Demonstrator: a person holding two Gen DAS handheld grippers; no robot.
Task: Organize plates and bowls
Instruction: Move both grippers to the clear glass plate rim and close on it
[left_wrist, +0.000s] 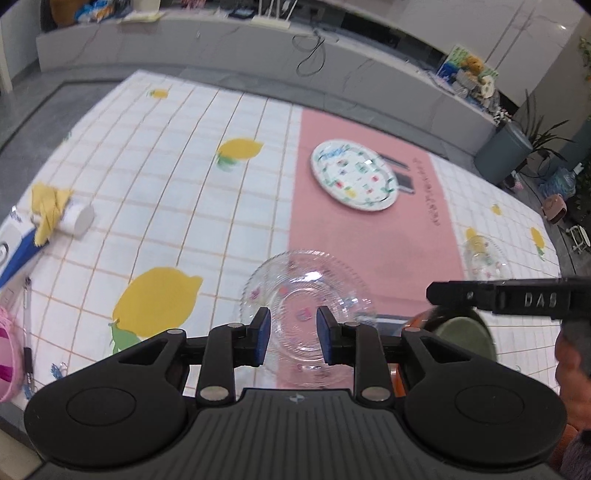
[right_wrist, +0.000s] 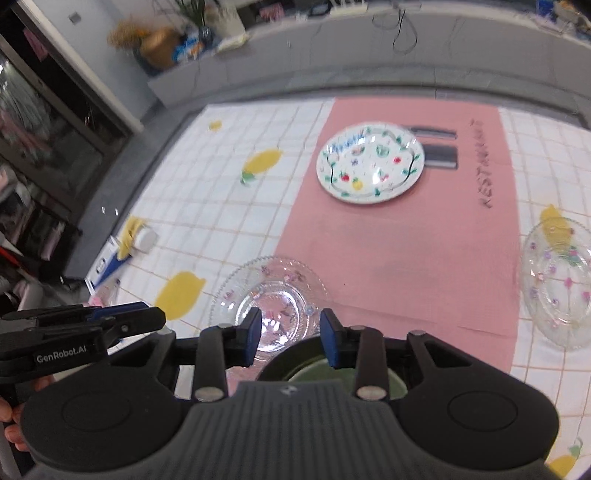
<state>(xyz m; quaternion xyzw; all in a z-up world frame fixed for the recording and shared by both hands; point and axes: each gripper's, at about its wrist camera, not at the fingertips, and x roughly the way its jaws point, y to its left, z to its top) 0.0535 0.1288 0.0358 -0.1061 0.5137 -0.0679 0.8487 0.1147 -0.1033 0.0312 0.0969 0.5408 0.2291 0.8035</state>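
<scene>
1. The left gripper (left_wrist: 293, 334) hangs over a clear glass dish (left_wrist: 306, 310) at 6 o'clock in its own view. Its blue pads stand partly spread with nothing pinched between them, and the dish shows through the gap.
2. The right gripper (right_wrist: 291, 338) has its jaws partly spread too, and empty. Under it, at 6 o'clock in the right wrist view, sits a dark bowl with a green inside (right_wrist: 332, 373), just beside the same glass dish (right_wrist: 269, 295).
3. The white patterned plate (left_wrist: 354, 174) lies alone on the pink placemat (left_wrist: 332, 236), toward 12 o'clock from both grippers and well apart from them.
4. A second glass dish (right_wrist: 557, 288) rests at 3 o'clock in the right wrist view, on the lemon-print tablecloth (left_wrist: 166, 184) near the mat's edge.
5. Judged from this, the step in hand is an approach: nothing is stacked yet, and each claw is lining up on its own piece.
6. The next move likely calls for lowering one jaw inside a rim and one outside before pinching, since glass looks slippery and thin-edged.
7. Clutter at 9 o'clock, a yellow cloth (left_wrist: 48, 210) over a white roll, plays no part.
</scene>
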